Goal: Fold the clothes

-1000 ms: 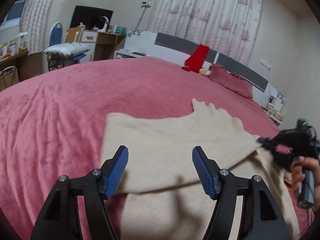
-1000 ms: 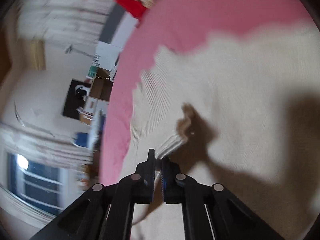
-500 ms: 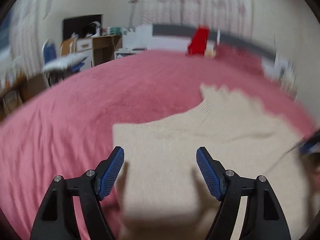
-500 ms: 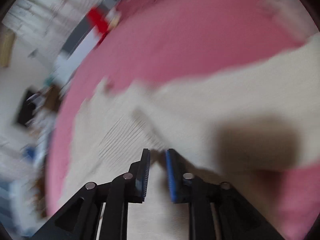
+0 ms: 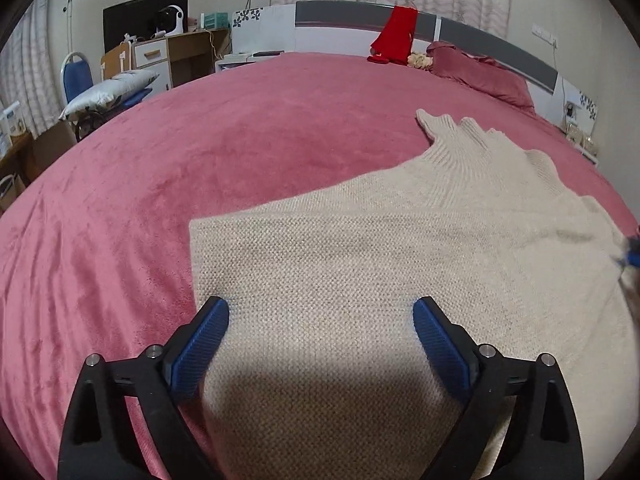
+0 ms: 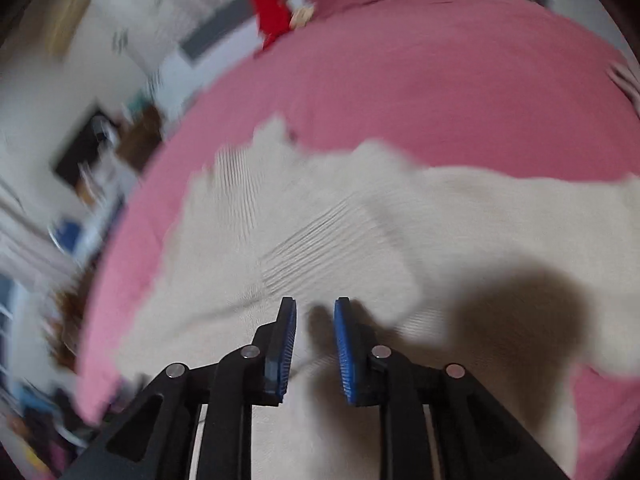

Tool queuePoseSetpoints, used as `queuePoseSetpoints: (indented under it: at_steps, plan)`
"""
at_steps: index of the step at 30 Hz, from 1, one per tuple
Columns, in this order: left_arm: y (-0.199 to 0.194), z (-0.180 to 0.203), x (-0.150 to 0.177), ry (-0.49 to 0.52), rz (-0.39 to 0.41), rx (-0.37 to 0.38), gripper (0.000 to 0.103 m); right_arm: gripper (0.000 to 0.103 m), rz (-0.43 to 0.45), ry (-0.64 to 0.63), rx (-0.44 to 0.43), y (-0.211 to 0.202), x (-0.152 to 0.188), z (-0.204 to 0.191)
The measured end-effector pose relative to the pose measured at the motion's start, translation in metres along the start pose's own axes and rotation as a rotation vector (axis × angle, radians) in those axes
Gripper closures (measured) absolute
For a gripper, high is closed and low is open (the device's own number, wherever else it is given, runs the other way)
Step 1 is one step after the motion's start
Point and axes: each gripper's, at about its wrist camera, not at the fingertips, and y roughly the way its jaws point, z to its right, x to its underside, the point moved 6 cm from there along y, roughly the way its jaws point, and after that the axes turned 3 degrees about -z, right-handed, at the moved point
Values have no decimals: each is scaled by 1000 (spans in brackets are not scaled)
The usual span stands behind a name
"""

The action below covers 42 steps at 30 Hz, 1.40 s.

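Observation:
A cream knitted sweater [image 5: 360, 248] lies flat on the pink bedspread [image 5: 200, 152], with its ribbed collar [image 5: 460, 148] pointing toward the headboard. My left gripper [image 5: 320, 308] hovers over the sweater's near-left part. Its jaws are opening wide and the blue pads [image 5: 208, 332] press on nothing. In the blurred right wrist view, my right gripper [image 6: 315, 312] stands just above the sweater [image 6: 400, 220], near a ribbed cuff [image 6: 328, 248]. Its jaws are a narrow gap apart and hold no cloth. A blurred blue tip of the right gripper [image 5: 633, 256] shows at the left view's right edge.
A red garment [image 5: 394, 34] hangs on the grey-and-white headboard [image 5: 480, 36], beside a dark pink pillow [image 5: 480, 76]. Left of the bed stand a desk [image 5: 176, 56] and a blue chair [image 5: 78, 76] with a silver cushion [image 5: 108, 92]. Bare bedspread spreads left of the sweater.
My left gripper moved forward and down over the sweater while its jaws widened. My right gripper let go of the ribbed cuff it pinched; its jaws parted slightly and its view swung.

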Motion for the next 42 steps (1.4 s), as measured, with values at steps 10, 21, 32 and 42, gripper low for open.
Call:
queuePoseSetpoints:
  at_steps: [10, 21, 32, 42]
  plan:
    - [0, 3, 0, 3, -1, -11, 6, 76, 201, 371, 261, -201, -31, 231]
    - [2, 1, 0, -4, -8, -21, 3, 74, 326, 741, 165, -256, -42, 343]
    - [4, -3, 0, -18, -14, -9, 0, 99, 345, 762, 176, -243, -54, 321]
    - [-2, -6, 0, -39, -6, 15, 0, 99, 370, 271, -6, -191, -127, 40]
